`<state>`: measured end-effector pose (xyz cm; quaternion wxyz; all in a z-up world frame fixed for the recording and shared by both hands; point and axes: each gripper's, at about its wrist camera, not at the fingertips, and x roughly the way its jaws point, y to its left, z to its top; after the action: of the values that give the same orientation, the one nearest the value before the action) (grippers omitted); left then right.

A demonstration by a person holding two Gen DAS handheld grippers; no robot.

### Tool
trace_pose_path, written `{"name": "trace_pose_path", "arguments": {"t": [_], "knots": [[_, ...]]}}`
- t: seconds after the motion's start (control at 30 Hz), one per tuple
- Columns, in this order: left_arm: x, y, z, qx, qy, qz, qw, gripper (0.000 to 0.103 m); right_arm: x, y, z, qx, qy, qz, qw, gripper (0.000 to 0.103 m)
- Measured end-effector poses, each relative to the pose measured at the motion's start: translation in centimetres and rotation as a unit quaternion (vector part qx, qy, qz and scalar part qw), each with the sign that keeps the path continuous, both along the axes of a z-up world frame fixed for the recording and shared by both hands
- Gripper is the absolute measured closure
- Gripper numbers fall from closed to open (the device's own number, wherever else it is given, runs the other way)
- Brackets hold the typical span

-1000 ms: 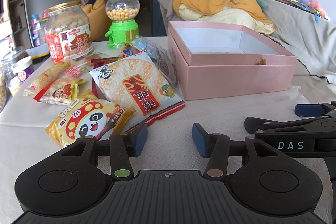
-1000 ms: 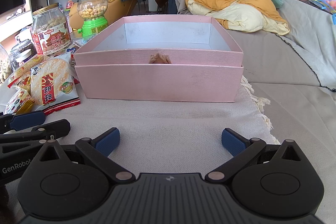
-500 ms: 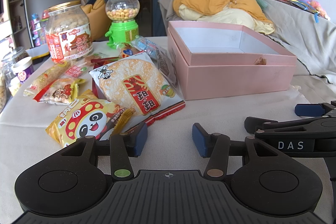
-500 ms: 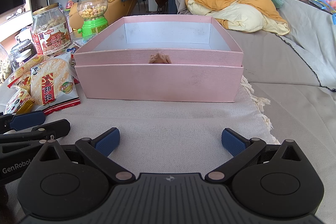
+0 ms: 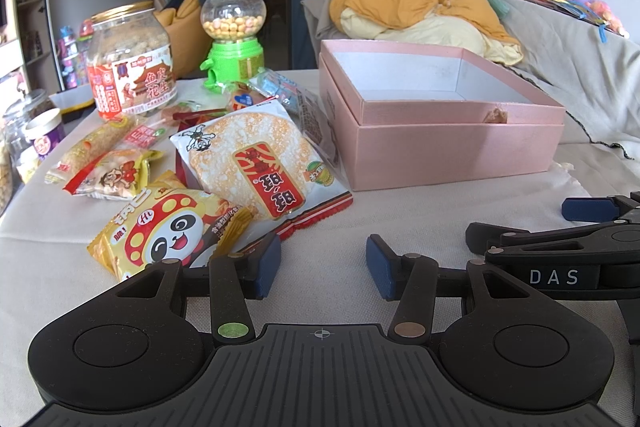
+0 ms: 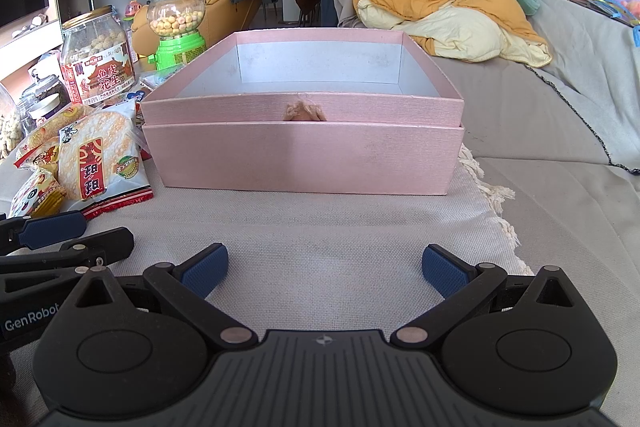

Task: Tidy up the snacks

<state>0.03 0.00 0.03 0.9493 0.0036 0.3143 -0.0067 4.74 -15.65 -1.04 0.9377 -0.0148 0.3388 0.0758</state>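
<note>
Pink box (image 6: 304, 163) at frame centre, apparently empty. Rice cracker packet (image 5: 256, 163) at left. Left gripper (image 5: 320, 263) half open, right gripper (image 6: 324, 267) wide, nothing held.

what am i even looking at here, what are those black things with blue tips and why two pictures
No robot: a person holds one hand-held gripper in each hand, and a wide-angle camera on each looks along its two blue-tipped fingers. One picture comes from the left hand-held gripper, the other from the right hand-held gripper. Both are open and hold nothing.

On the beige woven cloth stands an open pink cardboard box, apparently empty. Left of it lie snacks: a large round rice-cracker packet, a yellow panda-print snack bag, a clear plastic peanut jar and a green gumball dispenser.
</note>
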Motion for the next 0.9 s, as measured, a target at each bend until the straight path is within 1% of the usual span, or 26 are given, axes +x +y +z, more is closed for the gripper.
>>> {"name": "trace_pose_path", "arguments": {"t": [0.3, 0.77, 0.83, 0.9], "knots": [[0.1, -0.3, 0.0, 0.004, 0.000, 0.000, 1.0000, 0.049, 0.0, 0.1, 0.2, -0.001, 0.001, 0.001, 1.000, 0.000], [-0.1, -0.4, -0.1, 0.005, 0.000, 0.000, 1.0000, 0.049, -0.1, -0.2, -0.3, 0.001, 0.001, 0.001, 1.000, 0.000], [-0.1, -0.2, 0.0, 0.002, 0.000, 0.000, 1.0000, 0.049, 0.3, -0.2, -0.1, -0.002, 0.013, 0.015, 1.000, 0.000], [-0.1, 0.2, 0.1, -0.012, 0.000, -0.002, 0.9999, 0.051, 1.0, -0.2, 0.5, -0.008, 0.041, 0.038, 0.998, 0.000]]}}
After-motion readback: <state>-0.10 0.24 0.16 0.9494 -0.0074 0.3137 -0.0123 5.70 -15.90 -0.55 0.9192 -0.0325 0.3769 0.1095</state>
